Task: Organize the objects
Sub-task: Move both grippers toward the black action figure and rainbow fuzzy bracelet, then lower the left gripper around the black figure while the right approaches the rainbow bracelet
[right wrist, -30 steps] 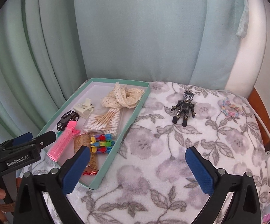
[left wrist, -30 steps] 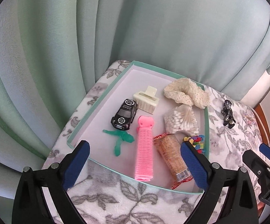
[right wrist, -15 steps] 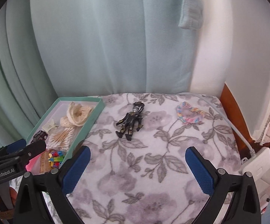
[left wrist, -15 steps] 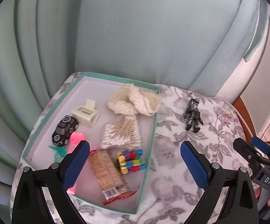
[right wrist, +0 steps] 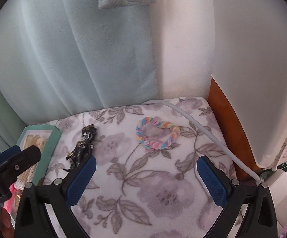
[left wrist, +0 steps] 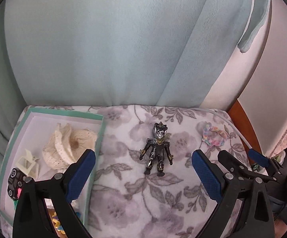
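Note:
A black and silver toy figure (left wrist: 157, 152) lies on its back on the floral blanket, just ahead of my open, empty left gripper (left wrist: 143, 175) and between its fingers' lines. From the right wrist view the figure (right wrist: 84, 144) lies beside the left blue pad. A pastel rainbow scrunchie (right wrist: 155, 145) lies ahead of my open, empty right gripper (right wrist: 145, 178); the left wrist view shows this scrunchie (left wrist: 212, 136) to the figure's right. The teal tray (left wrist: 98, 144) at left holds a cream scrunchie (left wrist: 70, 144), a cream claw clip (left wrist: 28, 162) and a black toy car (left wrist: 14, 182).
A white cable (right wrist: 202, 127) runs across the blanket's right side to a white adapter (right wrist: 278, 180). A wooden edge (right wrist: 228, 119) borders the blanket on the right. Pale green curtains hang behind. The left gripper (right wrist: 22, 152) shows over the tray (right wrist: 52, 148).
Both grippers have swung right. The left went from over the tray to facing the toy figure. The right went from facing the figure to facing the pastel scrunchie. Both stayed open.

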`<state>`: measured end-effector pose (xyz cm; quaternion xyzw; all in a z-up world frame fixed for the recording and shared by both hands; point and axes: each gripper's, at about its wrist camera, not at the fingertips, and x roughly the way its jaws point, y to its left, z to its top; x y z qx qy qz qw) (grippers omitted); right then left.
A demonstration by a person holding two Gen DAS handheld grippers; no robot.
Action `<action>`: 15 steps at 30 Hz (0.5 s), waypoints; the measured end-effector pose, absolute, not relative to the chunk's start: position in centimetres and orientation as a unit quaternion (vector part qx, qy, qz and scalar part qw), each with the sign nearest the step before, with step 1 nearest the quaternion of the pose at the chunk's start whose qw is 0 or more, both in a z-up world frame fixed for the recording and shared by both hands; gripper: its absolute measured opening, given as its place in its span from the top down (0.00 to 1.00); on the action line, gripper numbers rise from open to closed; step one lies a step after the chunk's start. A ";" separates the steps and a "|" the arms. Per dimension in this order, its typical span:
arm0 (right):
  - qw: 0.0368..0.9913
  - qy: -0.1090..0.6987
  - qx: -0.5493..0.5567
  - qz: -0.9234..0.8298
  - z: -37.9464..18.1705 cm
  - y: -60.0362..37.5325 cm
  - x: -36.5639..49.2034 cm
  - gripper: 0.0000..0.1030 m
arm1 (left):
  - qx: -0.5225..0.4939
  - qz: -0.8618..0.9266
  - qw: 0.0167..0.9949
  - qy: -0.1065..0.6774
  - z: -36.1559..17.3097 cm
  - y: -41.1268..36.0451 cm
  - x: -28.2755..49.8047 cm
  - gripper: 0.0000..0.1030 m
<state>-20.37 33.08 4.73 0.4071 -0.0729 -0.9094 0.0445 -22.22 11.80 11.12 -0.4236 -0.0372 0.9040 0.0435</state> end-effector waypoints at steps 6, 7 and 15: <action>0.029 -0.071 0.421 -0.904 3.4 34.2 -23.4 0.00 | -0.441 0.895 0.052 -0.034 8.8 13.2 -25.7 0.05; 0.031 -0.072 0.422 -0.903 3.2 34.2 -23.9 0.00 | -0.443 0.894 0.055 -0.038 8.4 13.3 -26.1 0.05; 0.019 -0.045 0.439 -0.897 1.4 33.9 -25.8 0.03 | -0.448 0.891 0.053 -0.060 5.7 13.6 -28.1 0.06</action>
